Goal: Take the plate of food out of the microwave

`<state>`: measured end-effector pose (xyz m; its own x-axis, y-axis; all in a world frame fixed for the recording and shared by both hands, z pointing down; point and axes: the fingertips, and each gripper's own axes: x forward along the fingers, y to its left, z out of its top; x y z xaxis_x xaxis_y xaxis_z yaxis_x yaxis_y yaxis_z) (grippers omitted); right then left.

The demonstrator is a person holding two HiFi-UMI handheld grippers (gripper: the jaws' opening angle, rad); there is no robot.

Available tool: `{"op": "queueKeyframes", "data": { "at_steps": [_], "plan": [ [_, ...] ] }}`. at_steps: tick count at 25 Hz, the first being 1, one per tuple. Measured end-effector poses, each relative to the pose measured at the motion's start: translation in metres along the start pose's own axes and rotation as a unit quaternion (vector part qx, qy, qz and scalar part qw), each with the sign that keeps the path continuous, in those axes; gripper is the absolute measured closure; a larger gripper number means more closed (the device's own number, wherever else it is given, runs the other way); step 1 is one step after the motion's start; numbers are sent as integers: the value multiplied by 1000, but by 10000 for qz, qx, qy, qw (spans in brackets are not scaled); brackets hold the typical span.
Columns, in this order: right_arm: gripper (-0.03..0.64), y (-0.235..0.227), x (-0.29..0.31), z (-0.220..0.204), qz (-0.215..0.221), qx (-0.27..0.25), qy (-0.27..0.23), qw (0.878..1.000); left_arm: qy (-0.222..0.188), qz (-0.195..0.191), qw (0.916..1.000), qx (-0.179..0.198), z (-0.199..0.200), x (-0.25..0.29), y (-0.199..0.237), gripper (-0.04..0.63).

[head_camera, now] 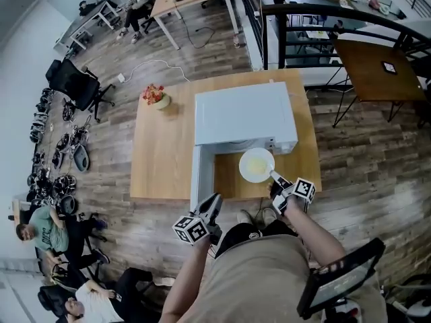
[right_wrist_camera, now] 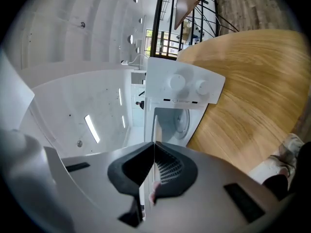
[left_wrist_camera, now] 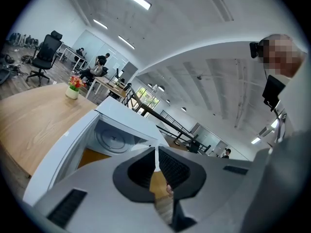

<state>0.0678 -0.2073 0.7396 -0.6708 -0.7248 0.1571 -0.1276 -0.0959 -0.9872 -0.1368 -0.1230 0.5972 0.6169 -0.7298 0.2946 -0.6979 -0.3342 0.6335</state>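
Observation:
The white microwave (head_camera: pixel 246 116) stands on the wooden table (head_camera: pixel 161 160), its door (head_camera: pixel 201 173) swung open toward me on the left. A white plate of pale food (head_camera: pixel 256 165) is out in front of the oven's opening, over the table. My right gripper (head_camera: pixel 276 178) is shut on the plate's near rim. In the right gripper view that rim (right_wrist_camera: pixel 153 130) shows edge-on as a thin white line running into the shut jaws (right_wrist_camera: pixel 154 152). My left gripper (head_camera: pixel 214 204) hangs by the table's front edge below the door, shut and holding nothing (left_wrist_camera: pixel 156 160). It faces the empty cavity and its turntable (left_wrist_camera: pixel 113 140).
A small pot of flowers (head_camera: pixel 156 97) stands at the table's far left corner. A dark table (head_camera: pixel 377 69) and a black railing (head_camera: pixel 303 19) lie to the right. An office chair (head_camera: pixel 74 83) and seated people (head_camera: pixel 47 227) are at the left.

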Motion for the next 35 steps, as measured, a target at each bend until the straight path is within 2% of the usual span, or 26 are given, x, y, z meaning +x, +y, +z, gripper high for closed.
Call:
{"op": "queueKeyframes", "data": {
  "at_steps": [6, 14, 23, 35],
  "plan": [
    [601, 17, -33, -4, 192, 14, 144, 9997, -174, 177, 9996, -121, -20, -17, -12, 592],
    [601, 67, -73, 0, 645, -117, 273, 9975, -398, 339, 9985, -180, -28, -25, -18, 592],
    [601, 99, -122, 17, 775, -155, 182, 9967, -627, 434, 9967, -273, -35, -29, -27, 592],
    [601, 107, -151, 51, 827, -300, -9, 9961, -650, 500, 9964, -200, -31, -6, -20, 592]
  ]
}}
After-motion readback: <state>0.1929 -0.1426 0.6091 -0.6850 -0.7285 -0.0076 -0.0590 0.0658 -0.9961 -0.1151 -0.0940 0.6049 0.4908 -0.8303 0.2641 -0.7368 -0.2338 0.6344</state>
